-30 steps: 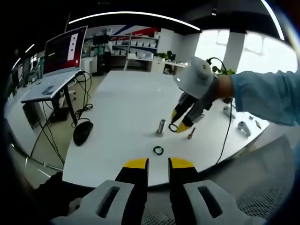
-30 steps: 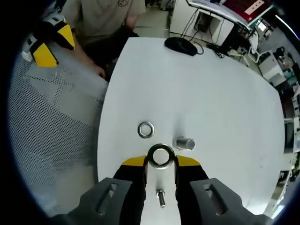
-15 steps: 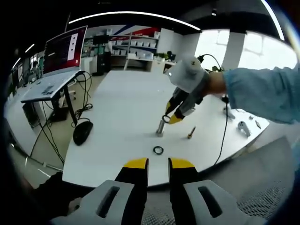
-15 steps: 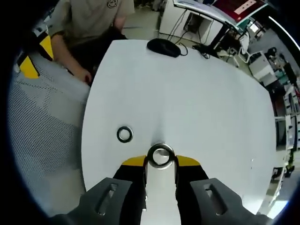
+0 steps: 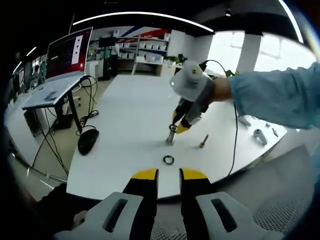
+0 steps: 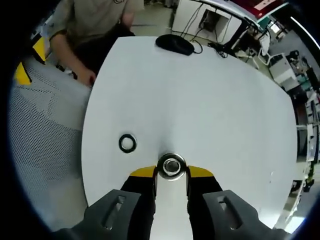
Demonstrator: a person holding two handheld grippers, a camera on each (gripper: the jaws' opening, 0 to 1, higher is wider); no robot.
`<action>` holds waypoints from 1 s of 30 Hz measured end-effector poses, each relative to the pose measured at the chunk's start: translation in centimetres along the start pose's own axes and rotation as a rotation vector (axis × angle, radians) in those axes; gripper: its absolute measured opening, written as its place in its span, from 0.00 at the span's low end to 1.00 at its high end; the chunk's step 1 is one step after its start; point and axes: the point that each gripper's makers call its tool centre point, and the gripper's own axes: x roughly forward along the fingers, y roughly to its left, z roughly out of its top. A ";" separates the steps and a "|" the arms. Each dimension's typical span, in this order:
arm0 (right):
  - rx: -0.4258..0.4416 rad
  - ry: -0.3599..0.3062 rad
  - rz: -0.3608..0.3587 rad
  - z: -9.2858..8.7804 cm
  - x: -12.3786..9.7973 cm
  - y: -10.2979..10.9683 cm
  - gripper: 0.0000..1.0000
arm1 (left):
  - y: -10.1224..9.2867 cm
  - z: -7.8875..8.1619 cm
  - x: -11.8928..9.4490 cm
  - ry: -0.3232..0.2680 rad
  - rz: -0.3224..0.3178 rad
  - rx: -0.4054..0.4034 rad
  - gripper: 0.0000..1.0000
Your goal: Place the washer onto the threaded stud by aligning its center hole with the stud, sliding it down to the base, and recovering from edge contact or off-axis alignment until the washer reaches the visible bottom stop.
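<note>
Washer [image 6: 171, 166] pinched flat between right tool [image 6: 171, 172] tips, directly over stud [image 5: 171, 136] top on white table [image 6: 210, 110]. Spare washer [image 6: 127, 143] lay nearby. Left tool [image 5: 168, 174] narrow-gapped, holding nothing.

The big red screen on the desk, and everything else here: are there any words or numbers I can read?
None can be read.
Red screen: white patches, too blurred to read.
Wall sign behind the shelves: red and blue shapes, no clear letters.
Person's shirt: part of a printed mark at the top edge, cut off and unreadable.
Washer in the right gripper: no marking visible.
</note>
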 end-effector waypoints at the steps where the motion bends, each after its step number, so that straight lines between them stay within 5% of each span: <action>1: 0.001 0.006 0.005 -0.1 0.1 0.1 0.23 | 0.0 0.0 0.0 0.001 0.000 0.001 0.14; 30: 0.009 0.081 0.064 -1.5 5.0 0.5 0.23 | -0.1 0.0 0.0 0.001 0.001 -0.002 0.14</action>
